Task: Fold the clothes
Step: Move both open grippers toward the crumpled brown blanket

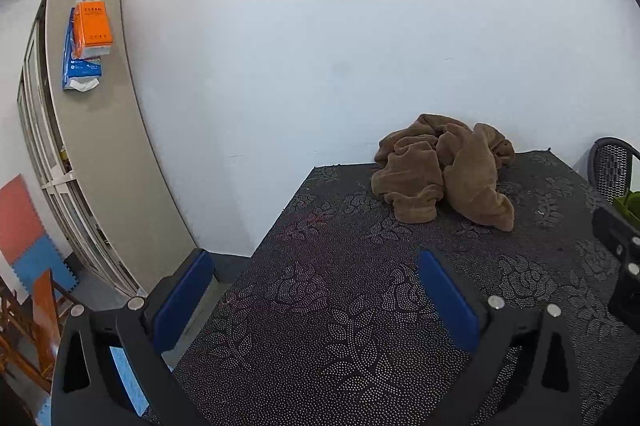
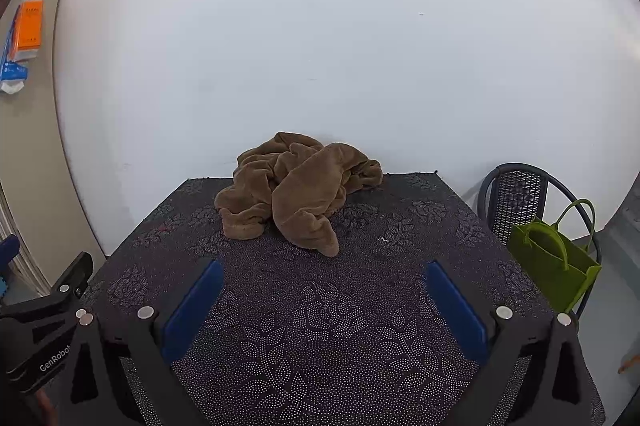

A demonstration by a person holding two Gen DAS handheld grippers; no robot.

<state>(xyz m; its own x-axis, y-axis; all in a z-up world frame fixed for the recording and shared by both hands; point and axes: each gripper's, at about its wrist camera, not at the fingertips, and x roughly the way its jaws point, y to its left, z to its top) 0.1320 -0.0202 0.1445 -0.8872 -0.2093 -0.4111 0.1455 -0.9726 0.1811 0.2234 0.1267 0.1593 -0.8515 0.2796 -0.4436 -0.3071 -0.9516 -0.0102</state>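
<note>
a: where is the garment [image 2: 296, 188] seen?

b: a brown fleecy garment is seen crumpled in a heap at the far edge of the table [image 2: 320, 346], against the white wall [image 2: 320, 26]. it is bunched, with folds piled on one another, and a rounded end is draped toward the near side. in the left wrist view it is found right of centre; in the right wrist view, near the middle.

a: how is the left gripper [image 1: 316, 298] held?

b: its jaws are spread wide, with nothing between the blue pads [image 1: 182, 302]. it is held over the near left part of the table, well apart from the garment. one finger is seen past the table's left edge, over the floor.

a: and the right gripper [image 2: 324, 306]?

b: it too is spread wide and nothing is gripped. it is held above the near part of the table, with the garment ahead of it, not touched. part of the left gripper is seen at the lower left of the right wrist view.

a: what is the table covered with?

b: a dark cloth with a dotted flower pattern is laid over it.

a: what else is shown?

b: a dark woven chair [image 2: 518, 200] is placed right of the table, and a green bag [image 2: 554, 264] is seen in front of it. a beige cabinet [image 1: 104, 146] is stood at the left, with orange and blue packs [image 1: 86, 42] on it. red and blue floor mats [image 1: 28, 238] are seen low at the left.
</note>
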